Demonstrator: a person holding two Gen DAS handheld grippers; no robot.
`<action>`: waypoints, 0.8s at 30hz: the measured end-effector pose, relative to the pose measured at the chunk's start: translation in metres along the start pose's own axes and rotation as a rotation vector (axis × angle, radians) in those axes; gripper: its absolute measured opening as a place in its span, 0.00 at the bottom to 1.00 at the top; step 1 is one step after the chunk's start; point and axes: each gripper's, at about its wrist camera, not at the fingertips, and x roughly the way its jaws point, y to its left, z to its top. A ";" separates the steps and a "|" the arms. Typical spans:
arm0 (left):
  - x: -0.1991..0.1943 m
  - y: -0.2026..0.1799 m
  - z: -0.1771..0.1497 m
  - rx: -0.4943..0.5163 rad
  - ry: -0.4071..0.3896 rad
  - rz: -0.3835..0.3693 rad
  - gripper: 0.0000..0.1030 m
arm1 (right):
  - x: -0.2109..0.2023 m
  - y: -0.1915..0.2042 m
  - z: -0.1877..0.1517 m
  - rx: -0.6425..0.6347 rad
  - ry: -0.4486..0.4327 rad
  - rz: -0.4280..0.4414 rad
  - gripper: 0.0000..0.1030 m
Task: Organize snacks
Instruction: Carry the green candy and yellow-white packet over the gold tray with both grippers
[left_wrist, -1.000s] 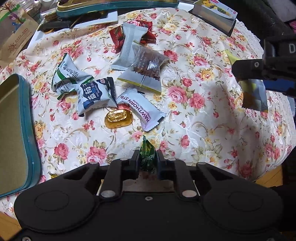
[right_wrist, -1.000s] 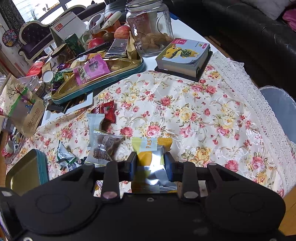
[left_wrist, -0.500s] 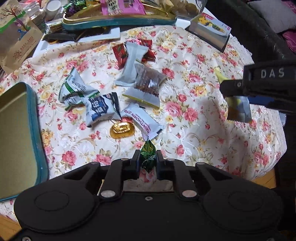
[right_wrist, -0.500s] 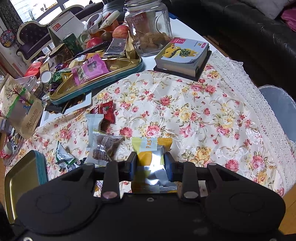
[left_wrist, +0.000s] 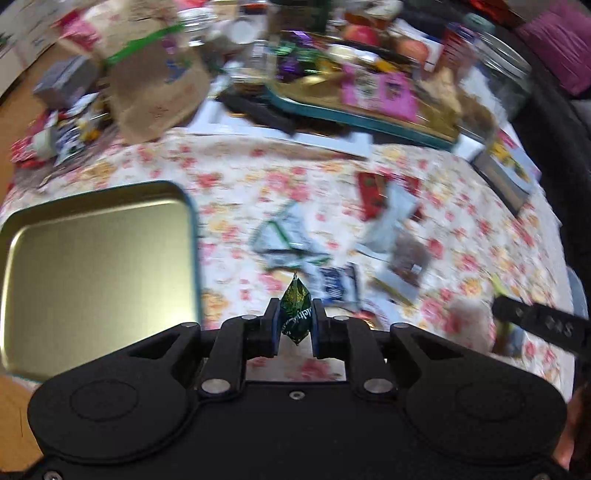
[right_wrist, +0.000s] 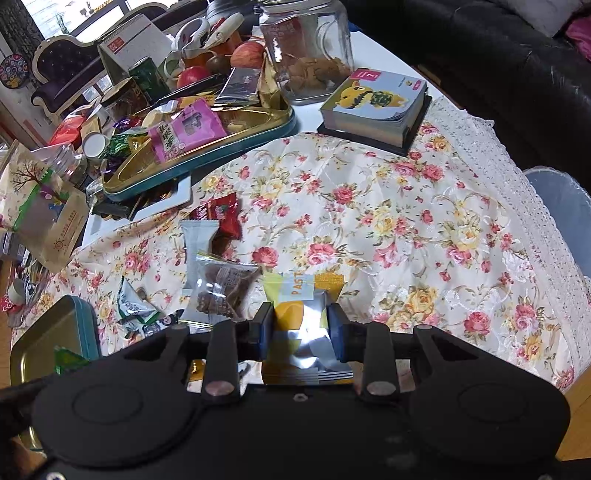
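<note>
My left gripper (left_wrist: 294, 317) is shut on a small green wrapped candy (left_wrist: 294, 314) and holds it above the floral cloth, just right of an empty teal tin with a gold inside (left_wrist: 92, 266). My right gripper (right_wrist: 300, 325) is shut on a yellow and silver pastry packet (right_wrist: 301, 321), held over the cloth. Loose snack packets lie on the cloth: a clear pack of brown snacks (right_wrist: 221, 288), a white packet (right_wrist: 197, 240), a red packet (right_wrist: 221, 214) and green-white packets (right_wrist: 135, 306). The empty tin (right_wrist: 48, 339) and the green candy (right_wrist: 68, 360) show at lower left in the right wrist view.
A long teal tray full of snacks (right_wrist: 207, 147) stands at the back, with a glass jar (right_wrist: 306, 55), a thick small book (right_wrist: 376, 107), apples, a brown paper bag (right_wrist: 48, 218) and clutter around it. The table edge runs along the right, by a black sofa.
My left gripper has swung left and lifted with the green candy, bringing the empty tin into fuller view; its view is now blurred. My right gripper has hardly moved.
</note>
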 end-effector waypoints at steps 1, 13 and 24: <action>0.000 0.010 0.003 -0.032 0.004 0.017 0.20 | 0.000 0.004 0.000 -0.005 0.003 0.003 0.33; -0.018 0.100 0.006 -0.223 0.014 0.172 0.20 | -0.007 0.089 -0.012 -0.120 0.010 0.075 0.33; -0.036 0.167 -0.001 -0.370 0.007 0.211 0.20 | -0.007 0.185 -0.046 -0.295 0.041 0.192 0.33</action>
